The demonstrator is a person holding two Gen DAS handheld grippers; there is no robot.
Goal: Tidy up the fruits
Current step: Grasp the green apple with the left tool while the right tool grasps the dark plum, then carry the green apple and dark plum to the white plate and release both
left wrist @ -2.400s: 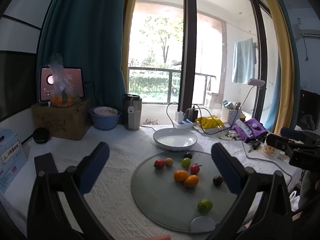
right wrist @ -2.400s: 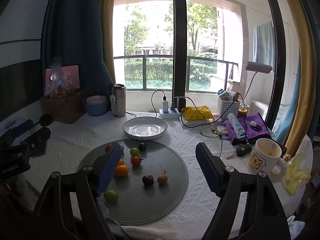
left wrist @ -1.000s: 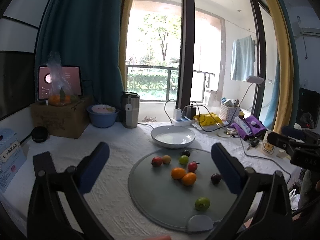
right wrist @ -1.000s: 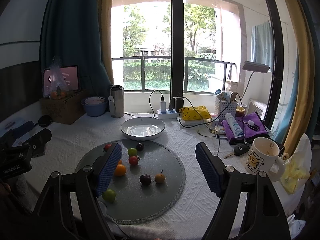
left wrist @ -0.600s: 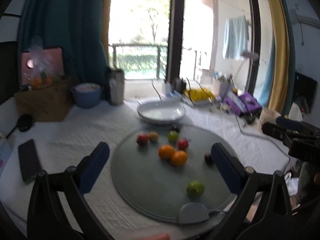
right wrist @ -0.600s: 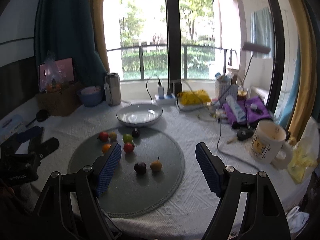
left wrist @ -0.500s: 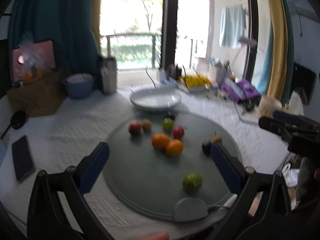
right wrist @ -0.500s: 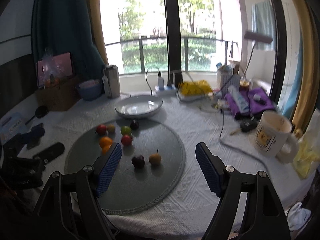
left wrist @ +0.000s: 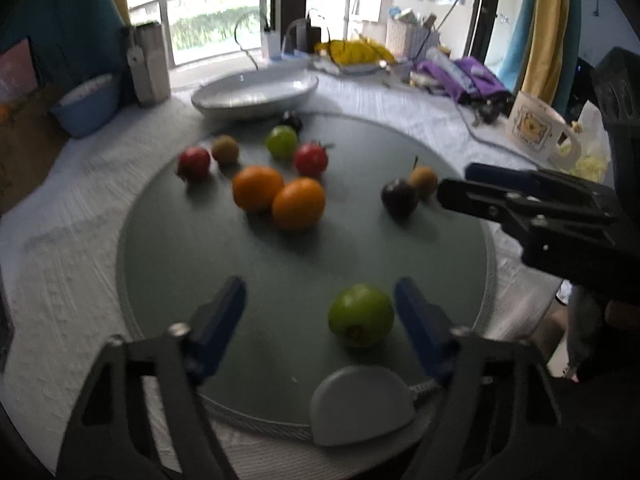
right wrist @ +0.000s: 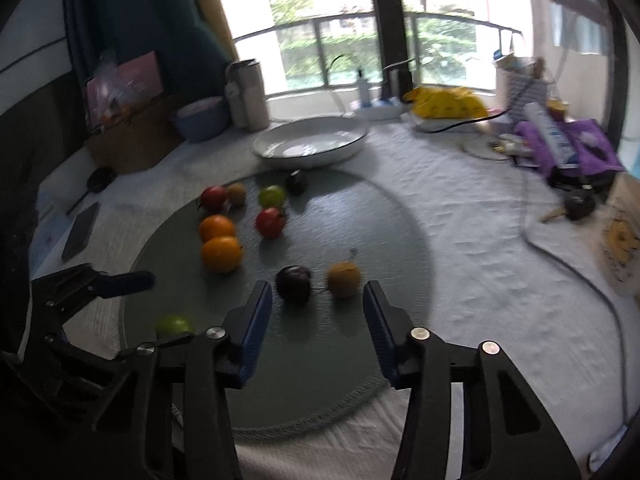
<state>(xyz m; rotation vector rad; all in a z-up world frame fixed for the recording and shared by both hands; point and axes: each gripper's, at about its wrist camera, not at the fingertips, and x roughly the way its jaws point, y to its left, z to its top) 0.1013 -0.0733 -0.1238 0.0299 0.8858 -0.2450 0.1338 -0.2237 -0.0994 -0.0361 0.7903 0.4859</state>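
Green fruit (left wrist: 361, 315) lies between the left tongs' (left wrist: 320, 312) spread fingers.

Grey-green round mat (left wrist: 240, 280), two orange oranges (left wrist: 280, 196), green apple (left wrist: 361, 315), dark purple plum (right wrist: 294, 283), white plate (right wrist: 312, 142), blue-padded grippers, white textured tablecloth (right wrist: 480, 240)

Bare mat (left wrist: 248, 264) is seen between the left gripper (left wrist: 320, 300) and the oranges (left wrist: 298, 203) at 12 o'clock. The right side is blocked by the right gripper (left wrist: 456, 190) at 2 o'clock; the white bowl (left wrist: 256, 94) is set beyond.
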